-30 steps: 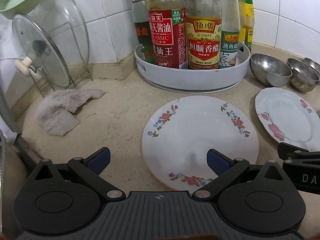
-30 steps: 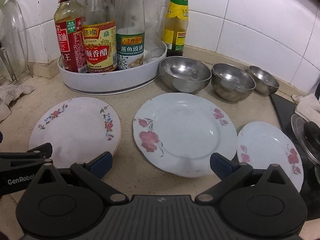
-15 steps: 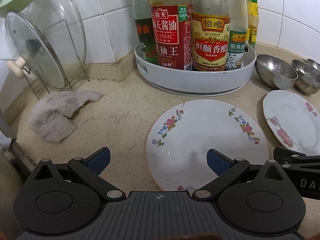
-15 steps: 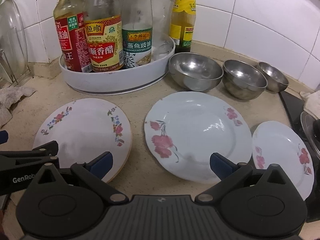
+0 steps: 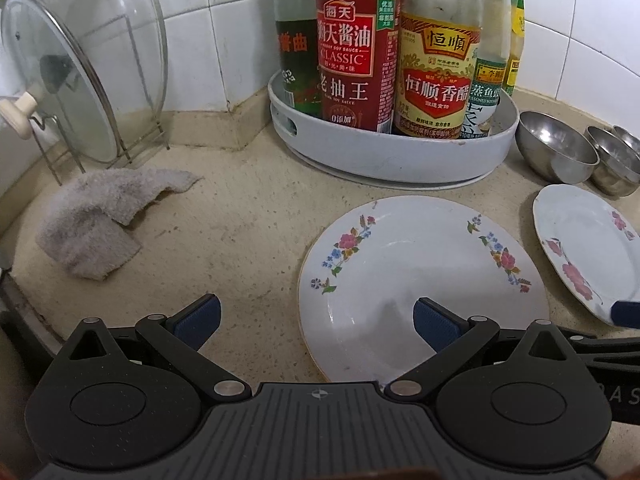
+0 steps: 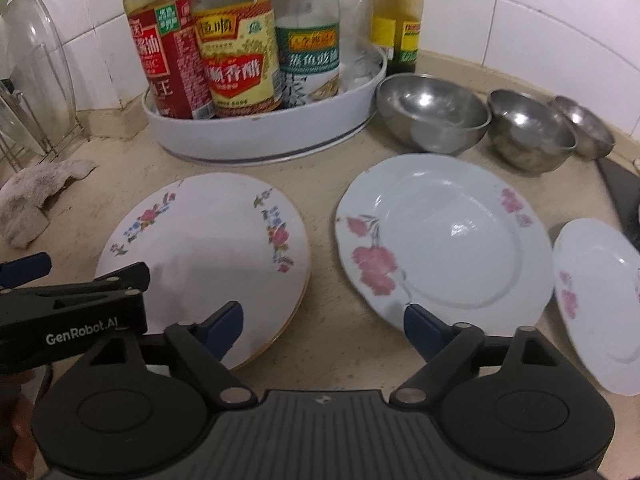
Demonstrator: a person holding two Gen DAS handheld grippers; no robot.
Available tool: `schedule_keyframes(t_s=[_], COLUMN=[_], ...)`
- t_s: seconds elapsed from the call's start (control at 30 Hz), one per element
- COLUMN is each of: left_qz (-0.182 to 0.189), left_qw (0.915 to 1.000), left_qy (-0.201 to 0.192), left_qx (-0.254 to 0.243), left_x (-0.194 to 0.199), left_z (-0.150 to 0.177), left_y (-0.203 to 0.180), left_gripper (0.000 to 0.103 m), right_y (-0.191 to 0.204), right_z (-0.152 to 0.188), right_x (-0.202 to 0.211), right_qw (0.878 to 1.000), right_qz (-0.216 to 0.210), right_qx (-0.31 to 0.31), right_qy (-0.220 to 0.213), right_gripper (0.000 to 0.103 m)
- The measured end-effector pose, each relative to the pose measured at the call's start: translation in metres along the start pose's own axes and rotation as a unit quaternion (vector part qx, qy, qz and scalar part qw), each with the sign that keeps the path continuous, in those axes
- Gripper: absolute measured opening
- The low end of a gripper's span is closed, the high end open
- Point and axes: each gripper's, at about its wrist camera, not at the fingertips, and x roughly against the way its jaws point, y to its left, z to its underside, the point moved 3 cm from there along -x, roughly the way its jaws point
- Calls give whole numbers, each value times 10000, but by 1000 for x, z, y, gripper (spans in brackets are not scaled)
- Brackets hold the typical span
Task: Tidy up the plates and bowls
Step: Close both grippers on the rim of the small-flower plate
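Three plates lie flat on the tabletop [image 6: 328,184] in a row. The flower plate [image 6: 208,252] is on the left, the big pink plate [image 6: 444,248] is in the middle, and the small pink plate [image 6: 600,296] is on the right. Three metal bowls [image 6: 432,112] stand behind them, near the wall. The plates look hard, smooth and slippery, and they would break if dropped. I think the best place to hold one is its near edge, with one finger over the rim and one under it. The bowls look light and tough, so a pinch on the rim should do. The left hand-held gripper [image 5: 316,322] is wide open and holds nothing. It points down at the near left edge of the flower plate. The right hand-held gripper [image 6: 322,326] holds nothing too. Its jaws have just been closing a little but are open, and between them is bare tabletop, in the gap between the flower plate and the big pink plate.
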Motion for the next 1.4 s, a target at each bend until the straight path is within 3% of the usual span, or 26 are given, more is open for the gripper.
schedule_keyframes(t_s=[0.13, 0.27, 0.43, 0.53, 0.7, 0.9, 1.03, 1.13, 1.27, 1.4], left_qz=[133, 428, 614, 774, 757, 655, 604, 603, 657, 821], left_qw=[9999, 9989, 9978, 9965, 9967, 9976, 9977, 9977, 9976, 9961], left_qy=[42, 40, 205, 214, 217, 138, 139, 133, 147, 187], left_qx=[18, 186, 170, 217, 180, 178, 266, 294, 188, 257], left_x=[-7, -13, -24, -28, -37, -40, -41, -36, -31, -22], left_z=[2, 2, 5, 6, -3, -1, 1, 2, 3, 9], left_y=[4, 10, 12, 13, 8, 3, 2, 3, 2, 15], left_gripper=[103, 101, 92, 93, 92, 99, 102, 91, 86, 72], right_y=[3, 6, 12, 13, 14, -2, 1, 5, 3, -2], right_z=[-2, -3, 0, -2, -12, -13, -12, -5, -3, 0], right_x=[-3, -2, -11, -13, -21, -27, -26, -22, -25, -21], right_qw=[10000, 9991, 9979, 9963, 9961, 9918, 9915, 9900, 9871, 9842], right_qz=[-45, -359, -504, -694, -779, -1236, -1297, -1369, -1561, -1742], right_qx=[-8, -149, -136, -268, -235, -312, 57, 333, 348, 249], right_qy=[23, 146, 375, 429, 348, 130, -19, -11, 104, 200], right_gripper=[75, 55, 54, 45, 44, 45, 44, 32, 29, 28])
